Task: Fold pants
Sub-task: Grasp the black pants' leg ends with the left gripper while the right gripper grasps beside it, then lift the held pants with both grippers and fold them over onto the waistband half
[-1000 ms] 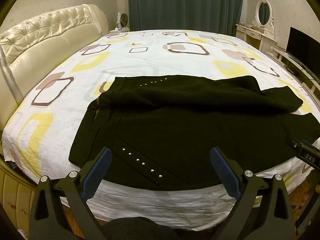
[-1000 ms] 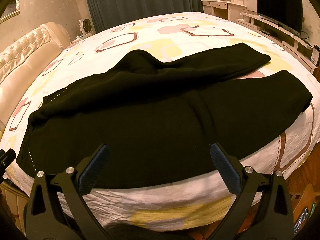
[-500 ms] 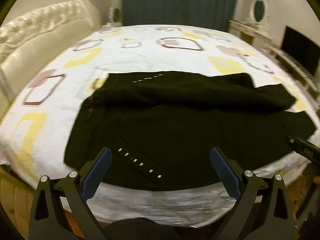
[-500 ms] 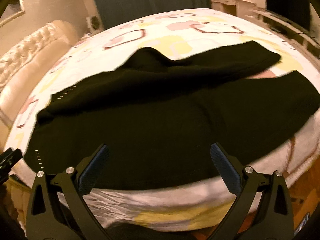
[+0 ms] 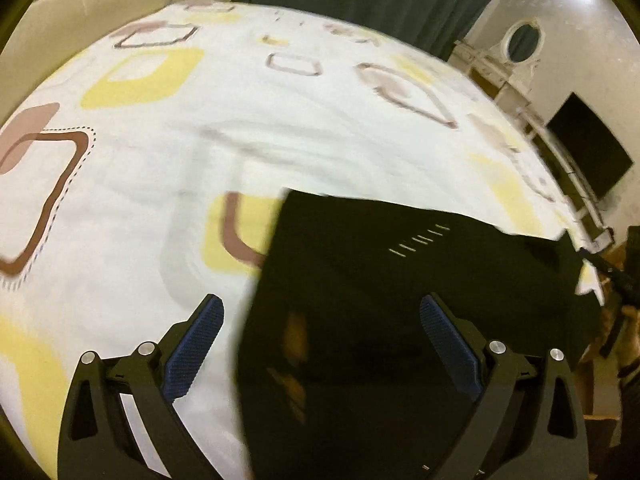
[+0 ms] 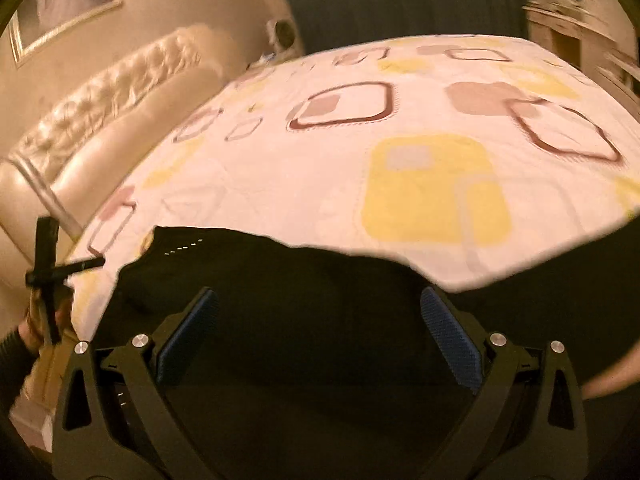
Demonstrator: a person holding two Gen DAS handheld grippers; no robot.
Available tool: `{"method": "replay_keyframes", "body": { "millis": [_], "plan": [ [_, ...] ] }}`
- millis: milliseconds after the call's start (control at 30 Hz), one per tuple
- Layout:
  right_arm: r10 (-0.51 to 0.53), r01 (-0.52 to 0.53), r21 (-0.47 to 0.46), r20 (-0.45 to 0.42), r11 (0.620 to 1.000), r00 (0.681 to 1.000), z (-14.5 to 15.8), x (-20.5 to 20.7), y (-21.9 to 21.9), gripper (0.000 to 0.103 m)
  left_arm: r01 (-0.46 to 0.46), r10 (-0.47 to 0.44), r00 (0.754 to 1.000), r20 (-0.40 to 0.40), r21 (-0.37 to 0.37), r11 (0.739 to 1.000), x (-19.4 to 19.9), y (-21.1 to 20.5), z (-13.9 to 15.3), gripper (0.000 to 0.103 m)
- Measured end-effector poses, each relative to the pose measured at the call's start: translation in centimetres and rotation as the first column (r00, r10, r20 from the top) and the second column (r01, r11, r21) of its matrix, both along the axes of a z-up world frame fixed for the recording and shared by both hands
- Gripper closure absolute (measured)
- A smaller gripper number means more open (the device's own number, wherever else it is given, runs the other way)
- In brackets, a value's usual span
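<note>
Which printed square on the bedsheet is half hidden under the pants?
The yellow square with a brown corner; the pants cover its right side.

The right gripper [image 6: 320,336] hangs low over the black pants [image 6: 304,320], its two blue-padded fingers [image 6: 450,338] spread wide with dark cloth showing between them. The pants lie along the near edge of the bed [image 6: 320,168], on a white cover printed with yellow and brown squares. A short row of pale studs [image 6: 183,248] marks the cloth toward the left end. The tufted cream headboard [image 6: 104,100] runs along the bed's left side, and the other gripper [image 6: 52,268] shows at the left edge.
</note>
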State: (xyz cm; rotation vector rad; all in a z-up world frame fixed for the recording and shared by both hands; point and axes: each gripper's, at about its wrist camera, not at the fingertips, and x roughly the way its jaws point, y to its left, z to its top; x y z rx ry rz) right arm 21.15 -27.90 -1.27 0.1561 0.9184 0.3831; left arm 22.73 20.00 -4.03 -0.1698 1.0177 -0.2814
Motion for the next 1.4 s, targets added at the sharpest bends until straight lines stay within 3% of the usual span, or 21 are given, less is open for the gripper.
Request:
{"method": "replay_keyframes", "body": {
  "millis": [233, 400, 500, 533, 600, 667, 700, 733, 800, 833, 933, 1033, 1233, 1400],
  "plan": [
    [0.118, -0.122, -0.016, -0.149, 0.992, 0.982, -3.6, 7.6, 2.1, 0.002, 0.097, -0.097, 0.994, -0.056, 0.0, 0.995, 6.4, -0.9, -3.4, 0.005],
    [0.181, -0.193, -0.029, -0.237, 0.981, 0.954, -5.2, 9.1, 2.8, 0.002, 0.136, -0.136, 0.987, -0.089, -0.008, 0.991, 8.6, -1.8, -4.8, 0.005],
    [0.262, -0.281, -0.027, -0.291, 0.959, 0.92, -5.9, 8.9, 3.6, 0.006, 0.144, -0.146, 0.984, -0.104, -0.025, 0.989, 8.9, -1.8, -4.7, 0.005],
    [0.278, -0.304, -0.038, -0.309, 0.952, 0.909, -6.3, 9.1, 3.9, 0.011, 0.153, -0.155, 0.982, -0.109, -0.022, 0.988, 9.0, -1.9, -4.7, 0.007],
    [0.304, -0.35, -0.077, -0.348, 0.934, 0.887, -6.9, 8.8, 4.6, 0.043, 0.171, -0.167, 0.981, -0.103, 0.031, 0.985, 8.9, -2.5, -4.7, 0.028],
    [0.323, -0.39, -0.134, -0.357, 0.911, 0.876, -7.1, 8.5, 5.5, 0.057, 0.176, -0.168, 0.98, -0.105, 0.075, 0.982, 8.8, -2.8, -4.6, 0.047],
    [0.336, -0.403, -0.129, -0.362, 0.906, 0.87, -7.0, 8.4, 5.6, 0.08, 0.185, -0.178, 0.978, -0.107, 0.058, 0.981, 8.6, -2.7, -4.4, 0.057],
    [0.34, -0.407, -0.115, -0.373, 0.906, 0.863, -6.8, 8.5, 5.6, 0.094, 0.19, -0.185, 0.976, -0.113, 0.037, 0.981, 8.6, -2.6, -4.3, 0.067],
    [0.324, -0.397, -0.167, -0.344, 0.903, 0.881, -6.1, 8.4, 5.6, 0.096, 0.186, -0.182, 0.977, -0.108, 0.036, 0.982, 8.6, -2.6, -3.6, 0.076],
    [0.31, -0.381, -0.192, -0.318, 0.904, 0.896, -5.4, 8.5, 5.4, 0.096, 0.181, -0.176, 0.98, -0.093, 0.046, 0.982, 8.6, -2.7, -3.2, 0.089],
    [0.26, -0.307, -0.228, -0.215, 0.924, 0.941, -3.0, 8.4, 4.6, 0.097, 0.127, -0.127, 0.992, -0.027, 0.0, 0.992, 8.5, -1.9, -1.1, 0.094],
    [0.245, -0.267, -0.286, -0.11, 0.92, 0.963, -0.8, 6.5, 5.0, 0.097, 0.099, -0.098, 0.995, 0.022, -0.053, 0.994, 7.4, -0.8, 0.8, 0.096],
    [0.274, -0.224, -0.395, 0.075, 0.891, 0.959, 2.3, -0.9, 7.3, 0.097, 0.092, -0.081, 0.992, 0.102, -0.116, 0.989, 2.4, 0.1, 4.4, 0.098],
    [0.307, -0.22, -0.426, 0.148, 0.878, 0.94, 3.2, -7.8, 7.4, 0.097, 0.101, -0.077, 0.985, 0.152, -0.158, 0.982, -3.3, 0.2, 6.8, 0.098]
  ]
}}
